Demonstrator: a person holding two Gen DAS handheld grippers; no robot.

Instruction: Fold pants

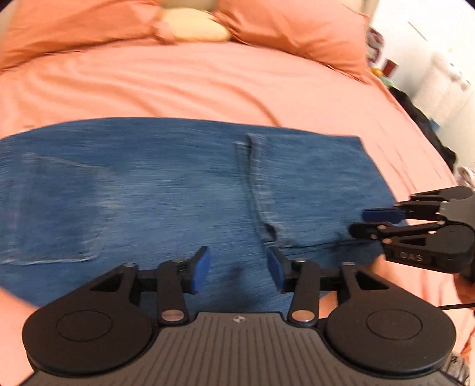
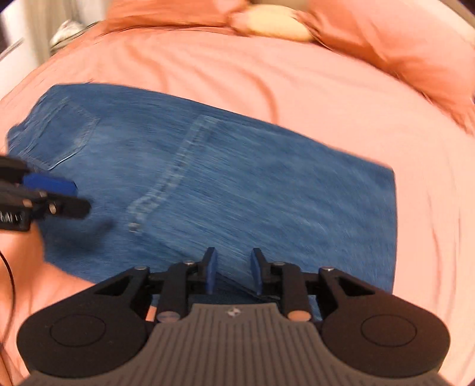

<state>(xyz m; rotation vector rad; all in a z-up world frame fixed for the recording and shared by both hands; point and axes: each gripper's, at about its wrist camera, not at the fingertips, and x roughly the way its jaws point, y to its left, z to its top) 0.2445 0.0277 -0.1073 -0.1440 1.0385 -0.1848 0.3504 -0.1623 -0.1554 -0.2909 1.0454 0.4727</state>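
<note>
Left gripper (image 1: 239,271): jaws wide, over jeans, lower centre.
Right gripper (image 2: 233,274): narrower gap, nothing held (blurred).
Jeans (image 1: 154,190): flat on pink sheet (image 1: 178,86).

place: a bedroom at home | seen: a big bed (image 1: 207,86) with a pink sheet | two orange pillows (image 1: 297,26) at the top

Both wrist cameras are looking forward along their own fingers, hovering close above the folded blue denim pants (image 1: 166,190) (image 2: 225,190) on the salmon-pink bedsheet (image 1: 184,86) (image 2: 326,98), facing the orange pillows (image 1: 297,26) (image 2: 400,44); each is catching the other gripper at its edge
</note>
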